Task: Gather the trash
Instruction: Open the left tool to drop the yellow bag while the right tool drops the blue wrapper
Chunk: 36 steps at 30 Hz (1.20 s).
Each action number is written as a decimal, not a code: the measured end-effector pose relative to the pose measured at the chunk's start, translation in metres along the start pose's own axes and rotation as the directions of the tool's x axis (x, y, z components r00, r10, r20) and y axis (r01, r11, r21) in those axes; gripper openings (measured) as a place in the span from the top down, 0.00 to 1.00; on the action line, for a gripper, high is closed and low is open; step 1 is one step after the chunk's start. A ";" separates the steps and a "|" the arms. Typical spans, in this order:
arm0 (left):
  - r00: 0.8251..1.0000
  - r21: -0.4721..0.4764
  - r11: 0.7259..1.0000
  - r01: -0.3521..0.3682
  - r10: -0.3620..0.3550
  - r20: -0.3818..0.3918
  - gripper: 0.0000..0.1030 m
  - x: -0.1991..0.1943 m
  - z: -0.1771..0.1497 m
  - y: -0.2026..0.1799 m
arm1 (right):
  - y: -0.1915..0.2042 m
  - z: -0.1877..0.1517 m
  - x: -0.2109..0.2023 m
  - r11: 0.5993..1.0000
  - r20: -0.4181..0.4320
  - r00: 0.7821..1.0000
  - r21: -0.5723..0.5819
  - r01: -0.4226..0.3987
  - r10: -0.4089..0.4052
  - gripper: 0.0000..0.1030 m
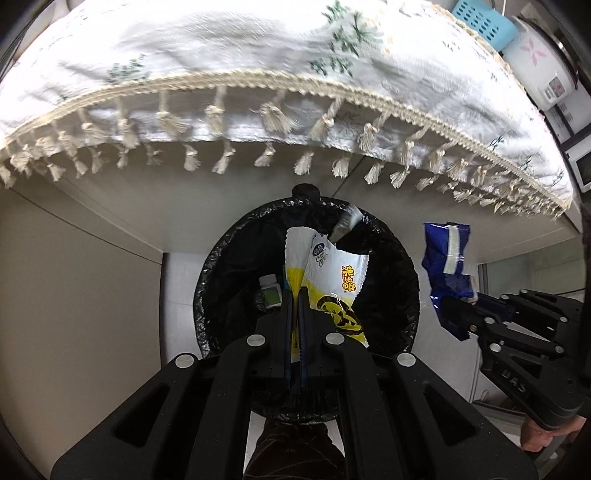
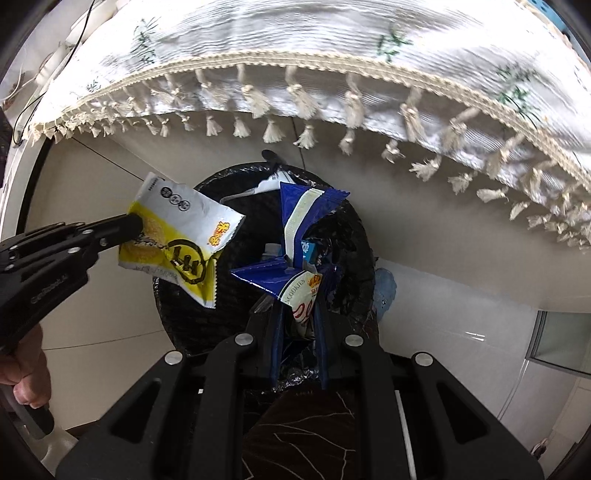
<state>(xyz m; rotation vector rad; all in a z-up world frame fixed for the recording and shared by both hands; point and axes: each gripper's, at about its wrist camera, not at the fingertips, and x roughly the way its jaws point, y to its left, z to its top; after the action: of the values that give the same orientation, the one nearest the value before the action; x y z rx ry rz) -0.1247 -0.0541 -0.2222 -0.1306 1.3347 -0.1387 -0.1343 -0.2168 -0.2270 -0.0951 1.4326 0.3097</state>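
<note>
Below the tasselled edge of a white tablecloth (image 1: 258,48) draped over the table, you hold both tools above a round trash bin (image 1: 391,295) lined with a black bag, each pointing steeply down into its mouth. Your left tool (image 1: 294,295) has its fingers pressed together on a yellow-and-white snack wrapper (image 1: 332,273), which stands up from the tips and hangs over the bin's opening; from the right wrist camera the same wrapper (image 2: 177,236) juts out sideways from that tool (image 2: 135,223), over the bin's near-left rim. Your right tool (image 2: 299,306) pinches a crumpled blue cookie wrapper (image 2: 295,225) with a cream strip, its folds fanning out above the fingertips and directly over the bin (image 2: 177,310). Seen from the left wrist camera, that blue wrapper (image 1: 445,251) hangs just to the right of the bin's rim. Down inside the liner lie a small white-and-green container (image 1: 271,293) and a clear scrap of plastic (image 1: 347,221). A blue plastic basket (image 1: 484,22) sits on the table at the far right, and pale floor tiles (image 2: 461,325) surround the bin.
</note>
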 end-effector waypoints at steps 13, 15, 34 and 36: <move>1.000 0.037 0.999 0.002 -0.002 0.016 0.80 0.012 -0.002 -0.018 | -0.004 0.002 -0.007 0.999 0.020 1.000 0.041 -0.005 0.004 0.86; 1.000 0.032 0.999 0.007 -0.008 0.029 0.71 0.010 -0.002 -0.021 | -0.002 0.002 -0.005 0.999 0.016 1.000 0.037 -0.002 0.002 0.86; 0.991 -0.139 0.989 -0.053 0.069 0.111 0.06 -0.026 -0.011 0.031 | 0.034 0.013 0.018 0.998 0.001 0.999 -0.045 -0.045 0.045 0.86; 0.992 -0.144 0.988 -0.063 0.078 0.104 0.06 -0.026 -0.014 0.036 | 0.041 0.015 0.022 0.997 -0.009 0.999 -0.060 -0.047 0.046 0.86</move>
<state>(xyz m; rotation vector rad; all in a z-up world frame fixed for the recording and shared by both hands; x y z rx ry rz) -0.1431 -0.0143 -0.2065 -0.2071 1.2380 0.0226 -0.1290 -0.1706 -0.2412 -0.1122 1.4344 0.3912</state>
